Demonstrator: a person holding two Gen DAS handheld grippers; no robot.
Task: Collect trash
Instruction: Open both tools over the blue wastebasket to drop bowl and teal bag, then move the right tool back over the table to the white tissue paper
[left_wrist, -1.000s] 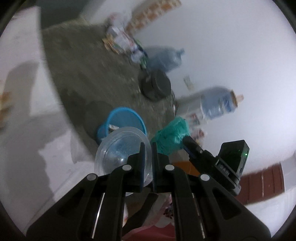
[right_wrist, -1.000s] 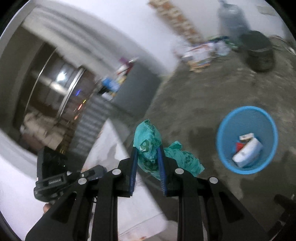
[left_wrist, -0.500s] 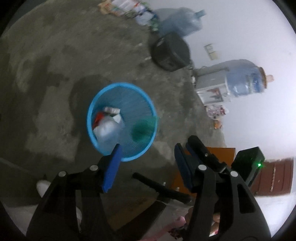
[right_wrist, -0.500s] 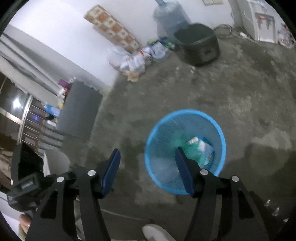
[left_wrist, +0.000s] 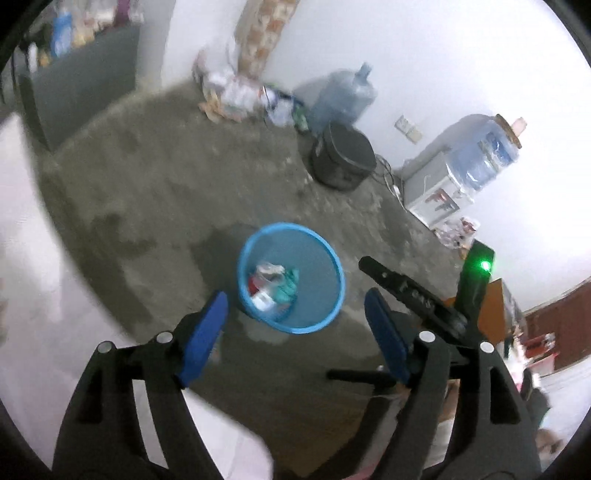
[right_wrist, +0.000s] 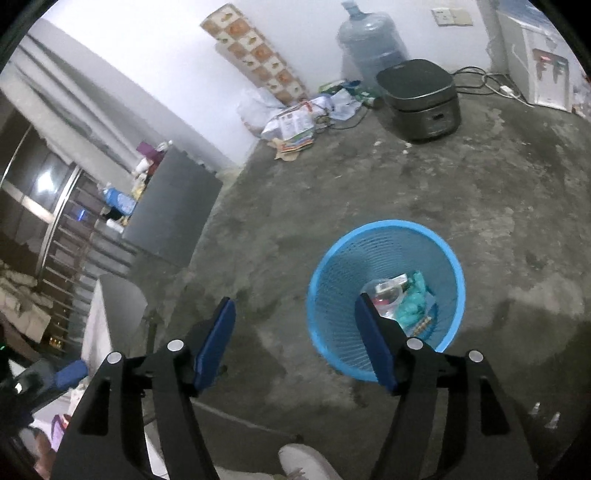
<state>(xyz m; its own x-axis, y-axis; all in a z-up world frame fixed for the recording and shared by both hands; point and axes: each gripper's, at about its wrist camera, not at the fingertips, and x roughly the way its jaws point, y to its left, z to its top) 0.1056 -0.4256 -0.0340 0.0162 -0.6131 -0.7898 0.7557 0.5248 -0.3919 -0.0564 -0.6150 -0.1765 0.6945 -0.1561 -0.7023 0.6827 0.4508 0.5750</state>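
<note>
Both the left tongs (left_wrist: 295, 328) and the right tongs (right_wrist: 293, 334) have just been opening and hang released with nothing between them. The green bag (right_wrist: 412, 302) and clear cup (right_wrist: 384, 291) already lie in the blue basket (right_wrist: 325, 280) just ahead. More litter (right_wrist: 295, 122) remains far ahead by the wall across the rough concrete floor (right_wrist: 369, 177).

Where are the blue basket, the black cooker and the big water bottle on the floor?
blue basket (right_wrist: 452, 258): right wrist view, far rim.
black cooker (right_wrist: 415, 79): right wrist view, lid top.
water bottle (right_wrist: 369, 40): right wrist view, its body.
</note>
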